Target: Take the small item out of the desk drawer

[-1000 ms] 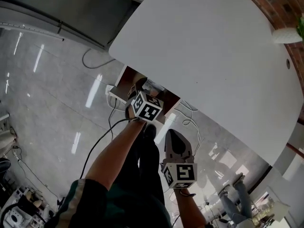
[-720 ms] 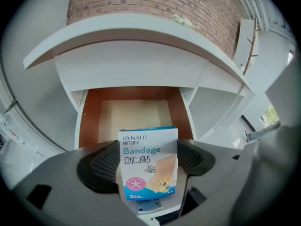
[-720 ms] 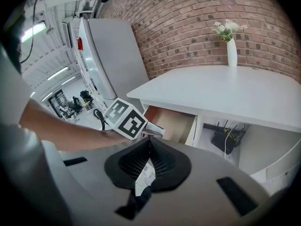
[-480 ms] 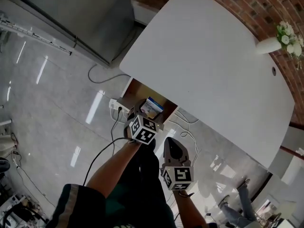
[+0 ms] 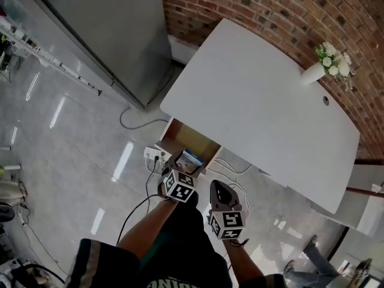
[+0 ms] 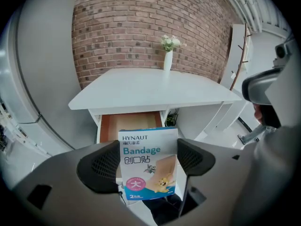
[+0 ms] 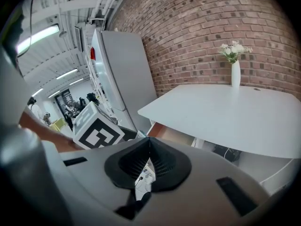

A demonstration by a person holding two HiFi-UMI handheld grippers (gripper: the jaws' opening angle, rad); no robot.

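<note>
My left gripper (image 6: 147,160) is shut on a blue and white bandage box (image 6: 147,163), which stands upright between its pads. In the head view that box (image 5: 190,159) shows just ahead of the left gripper (image 5: 185,171), in front of the open wooden drawer (image 5: 187,140) under the white desk (image 5: 258,107). From the left gripper view the drawer (image 6: 127,123) looks open, its brown inside bare. My right gripper (image 7: 148,163) is shut with nothing between its pads; it hangs beside the left one, right of it (image 5: 218,192).
A white vase of flowers (image 5: 321,65) stands at the desk's far edge against the brick wall. A grey cabinet (image 5: 114,29) stands left of the desk. A power strip with cables (image 5: 155,156) lies on the shiny floor below the drawer.
The left gripper has drawn back from the drawer with the bandage box in it. The head view has pulled away and now shows the whole desk and wall.
</note>
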